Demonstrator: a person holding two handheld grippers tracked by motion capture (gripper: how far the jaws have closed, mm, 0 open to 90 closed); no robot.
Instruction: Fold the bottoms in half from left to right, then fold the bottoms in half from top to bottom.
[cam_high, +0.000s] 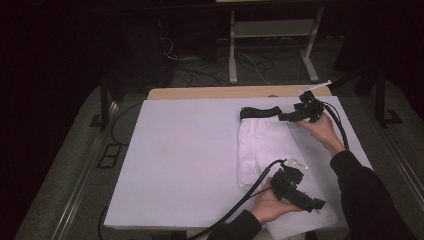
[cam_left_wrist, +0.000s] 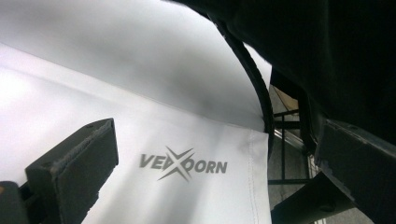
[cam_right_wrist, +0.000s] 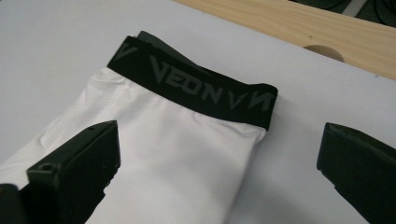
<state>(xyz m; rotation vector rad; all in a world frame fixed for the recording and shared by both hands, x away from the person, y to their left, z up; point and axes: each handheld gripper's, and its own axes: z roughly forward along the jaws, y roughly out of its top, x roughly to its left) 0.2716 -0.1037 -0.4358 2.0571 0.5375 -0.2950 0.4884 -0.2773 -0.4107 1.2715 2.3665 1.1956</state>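
Note:
A folded white garment (cam_high: 265, 145) with a black waistband (cam_high: 257, 112) lies on the right part of the white table cover (cam_high: 190, 150). My right gripper (cam_high: 284, 118) hovers just right of the waistband, open; in the right gripper view its jaws stand wide apart over the waistband (cam_right_wrist: 196, 86) and white fabric (cam_right_wrist: 177, 154), holding nothing. My left gripper (cam_high: 316, 204) is above the garment's near end, open. In the left gripper view the wide jaws frame the white hem with a grey logo (cam_left_wrist: 184, 164), and nothing is between the pads.
A strip of wooden tabletop (cam_high: 225, 92) shows beyond the cover, with a round hole (cam_right_wrist: 323, 51) near the waistband. A dark sleeve (cam_left_wrist: 327, 46) and a cable (cam_left_wrist: 254, 79) cross above the table's right edge. A metal frame (cam_high: 272, 30) and floor cables stand behind.

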